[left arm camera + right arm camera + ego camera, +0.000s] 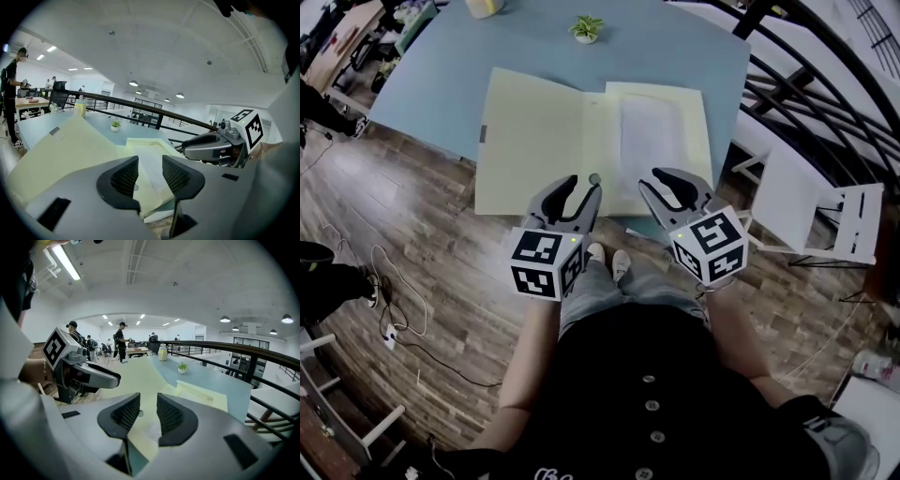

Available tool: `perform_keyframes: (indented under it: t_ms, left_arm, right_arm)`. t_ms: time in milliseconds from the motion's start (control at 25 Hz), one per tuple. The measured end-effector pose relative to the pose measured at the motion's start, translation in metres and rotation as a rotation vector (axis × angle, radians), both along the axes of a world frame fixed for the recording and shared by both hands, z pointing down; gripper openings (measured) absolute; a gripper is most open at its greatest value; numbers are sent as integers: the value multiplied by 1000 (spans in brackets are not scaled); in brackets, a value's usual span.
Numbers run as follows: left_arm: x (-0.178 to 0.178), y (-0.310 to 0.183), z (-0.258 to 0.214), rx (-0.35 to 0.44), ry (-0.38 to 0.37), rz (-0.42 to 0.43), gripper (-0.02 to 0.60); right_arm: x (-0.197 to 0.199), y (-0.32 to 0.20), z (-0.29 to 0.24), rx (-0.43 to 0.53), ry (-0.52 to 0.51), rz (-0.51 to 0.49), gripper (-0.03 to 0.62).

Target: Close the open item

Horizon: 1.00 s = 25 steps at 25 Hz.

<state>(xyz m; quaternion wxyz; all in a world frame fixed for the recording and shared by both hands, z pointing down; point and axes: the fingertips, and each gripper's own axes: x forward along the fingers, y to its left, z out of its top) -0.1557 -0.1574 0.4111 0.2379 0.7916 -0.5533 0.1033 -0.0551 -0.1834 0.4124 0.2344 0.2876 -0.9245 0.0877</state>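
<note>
A pale yellow folder (pixel 534 141) lies open and flat on the blue-grey table (pixel 441 84), reaching to the near edge. Its right half holds a white sheet (pixel 652 136), and a small round snap (pixel 594 178) sits near the fold. My left gripper (pixel 582 187) hovers over the folder's near edge at the fold, open and with nothing held. My right gripper (pixel 670 183) hovers over the near edge of the right half, also open and holding nothing. The left gripper view shows the folder (pixel 70 150) beyond my open left gripper (pixel 150 176). The right gripper view shows the folder (pixel 136 376) past my right gripper (pixel 147 413).
A small potted plant (pixel 587 29) and a yellow cup (pixel 486 7) stand at the table's far side. A white chair (pixel 825 211) and a dark railing (pixel 806 84) lie to the right. Cables (pixel 389 300) trail on the wooden floor at left. People stand at distant tables.
</note>
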Motion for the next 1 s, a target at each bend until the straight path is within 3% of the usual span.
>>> perform_keyframes:
  t_ms: [680, 1000]
  left_arm:
    - [-6, 27, 50, -117, 20, -28, 167]
    - [-18, 45, 81, -190, 27, -79, 167]
  right_arm:
    - [11, 21, 45, -104, 74, -24, 114]
    - [9, 27, 67, -144, 106, -37, 114]
